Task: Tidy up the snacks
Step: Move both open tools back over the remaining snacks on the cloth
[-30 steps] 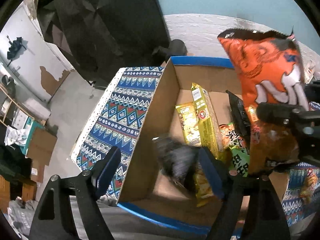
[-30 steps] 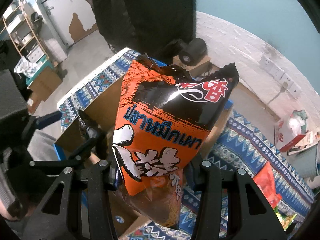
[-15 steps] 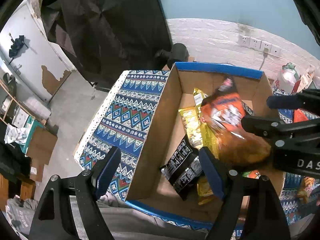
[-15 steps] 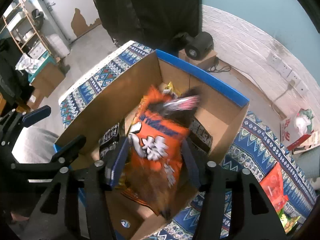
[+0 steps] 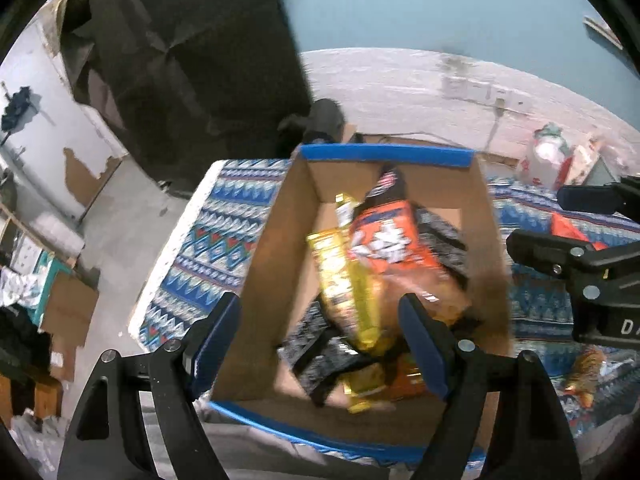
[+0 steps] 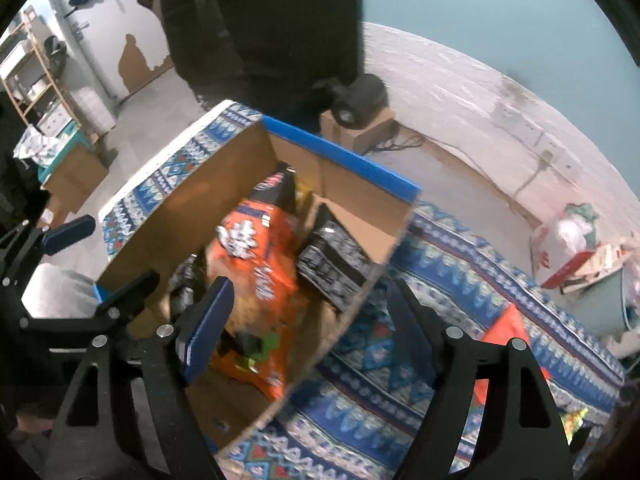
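My left gripper (image 5: 320, 334) hangs over the near end of the cardboard box (image 5: 276, 264), its fingers spread wide with nothing between them. My right gripper (image 6: 310, 326) sits over the box's right wall, fingers likewise spread and holding nothing; one of its blue pads (image 6: 206, 330) is over the box, the other finger out over the patterned cloth (image 6: 460, 264).

The orange bag (image 5: 384, 240) lies inside the box, on top of the other snacks, its dark top toward the far blue-edged wall. Just beside it on the left are the yellow packets (image 5: 344, 280), and a black packet (image 6: 334, 260) sits against the right wall. The picture is smeared here, so I cannot tell exactly what lies beneath the bag.

Another orange packet (image 6: 506, 330) rests on the cloth outside the box, well apart from it.
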### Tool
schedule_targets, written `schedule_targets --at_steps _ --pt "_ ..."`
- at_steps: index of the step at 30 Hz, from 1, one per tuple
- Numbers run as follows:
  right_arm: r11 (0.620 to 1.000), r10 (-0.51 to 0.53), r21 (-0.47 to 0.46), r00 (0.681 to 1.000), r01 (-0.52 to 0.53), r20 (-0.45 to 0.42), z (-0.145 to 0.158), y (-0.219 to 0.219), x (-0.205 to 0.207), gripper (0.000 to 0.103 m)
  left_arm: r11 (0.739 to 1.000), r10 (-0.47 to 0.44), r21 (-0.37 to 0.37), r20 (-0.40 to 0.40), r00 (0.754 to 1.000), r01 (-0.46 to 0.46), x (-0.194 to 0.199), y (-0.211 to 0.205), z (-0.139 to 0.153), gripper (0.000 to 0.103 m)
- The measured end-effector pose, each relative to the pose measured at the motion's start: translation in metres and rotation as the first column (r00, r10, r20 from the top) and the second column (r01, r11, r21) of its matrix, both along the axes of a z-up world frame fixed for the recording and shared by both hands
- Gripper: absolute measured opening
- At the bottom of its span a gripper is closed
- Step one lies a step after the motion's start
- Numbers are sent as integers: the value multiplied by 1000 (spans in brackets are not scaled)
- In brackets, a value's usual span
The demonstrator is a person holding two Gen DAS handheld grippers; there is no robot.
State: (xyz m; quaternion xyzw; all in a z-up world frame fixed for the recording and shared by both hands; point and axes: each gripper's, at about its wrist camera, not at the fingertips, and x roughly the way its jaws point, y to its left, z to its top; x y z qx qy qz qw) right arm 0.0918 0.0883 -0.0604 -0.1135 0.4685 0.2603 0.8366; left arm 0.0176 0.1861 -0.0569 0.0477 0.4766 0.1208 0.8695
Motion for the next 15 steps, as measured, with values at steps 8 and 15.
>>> schedule_targets --at_steps 8,15 --pt "997 -75 -33 997 75 9 7 -63 -7 79 995 -97 -6 10 995 97 -5 -41 8 82" --pt "987 -155 -50 988 154 -9 3 -118 -19 79 982 -186 -33 -5 983 185 -4 -81 7 82"
